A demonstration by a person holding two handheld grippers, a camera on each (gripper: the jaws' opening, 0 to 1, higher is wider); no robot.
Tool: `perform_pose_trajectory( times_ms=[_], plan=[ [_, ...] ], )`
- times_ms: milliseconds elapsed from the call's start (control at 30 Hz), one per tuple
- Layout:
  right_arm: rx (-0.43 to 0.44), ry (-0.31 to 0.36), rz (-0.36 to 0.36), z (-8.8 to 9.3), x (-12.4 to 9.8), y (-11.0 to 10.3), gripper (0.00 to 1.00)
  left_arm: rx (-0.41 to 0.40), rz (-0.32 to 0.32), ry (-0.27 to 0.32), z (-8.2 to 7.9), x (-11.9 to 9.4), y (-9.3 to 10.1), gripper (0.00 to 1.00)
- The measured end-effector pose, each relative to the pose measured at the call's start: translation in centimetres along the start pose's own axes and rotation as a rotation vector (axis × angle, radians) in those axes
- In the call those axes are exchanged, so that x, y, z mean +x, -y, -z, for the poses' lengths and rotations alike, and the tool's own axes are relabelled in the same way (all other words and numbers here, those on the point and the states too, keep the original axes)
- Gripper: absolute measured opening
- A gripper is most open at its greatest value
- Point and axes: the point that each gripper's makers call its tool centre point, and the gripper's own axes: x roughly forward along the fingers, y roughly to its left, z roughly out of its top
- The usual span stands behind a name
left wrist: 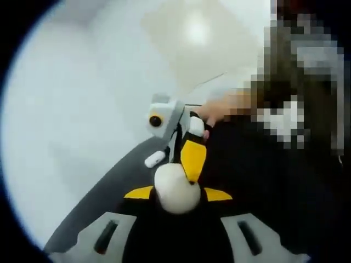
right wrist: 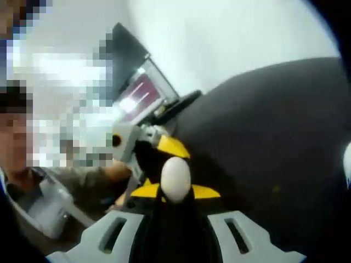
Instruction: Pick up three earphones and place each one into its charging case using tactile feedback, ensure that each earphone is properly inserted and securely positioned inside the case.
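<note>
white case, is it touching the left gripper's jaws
Touching. The left gripper view shows the white case pinched between the left gripper's yellow-tipped jaws, with no gap.

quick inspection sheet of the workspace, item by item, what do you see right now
surface: dark mat, its rim against a pale floor in the left gripper view
job's things: white rounded piece between the yellow tips; case or earphone, too blurred to tell. small white piece on the mat's rim, perhaps an earphone
clutter: white thing at the mat's far side, cut off
grippers: left hand-held gripper and right hand-held gripper meet tip to tip at the white rounded piece; which one grips it is unclear
cables: nothing seen
surroundings: lit screen behind; a person's hand on the right hand-held gripper
</note>
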Motion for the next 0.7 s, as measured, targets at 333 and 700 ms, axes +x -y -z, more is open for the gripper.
perform_pose_trajectory(
  times_ms=[333, 700],
  plan=[
    [-0.273, 0.137, 0.033, -2.3, -3.1, -0.7, 0.33, -0.132, 0.192, -0.128, 0.3, 0.3, 0.2, 0.3],
    [-0.277, 0.262, 0.107, -5.3, -5.2, 0.7, 0.33, -0.286, 0.247, -0.146, 1.4, 1.5, -0.5, 0.33]
  ],
)
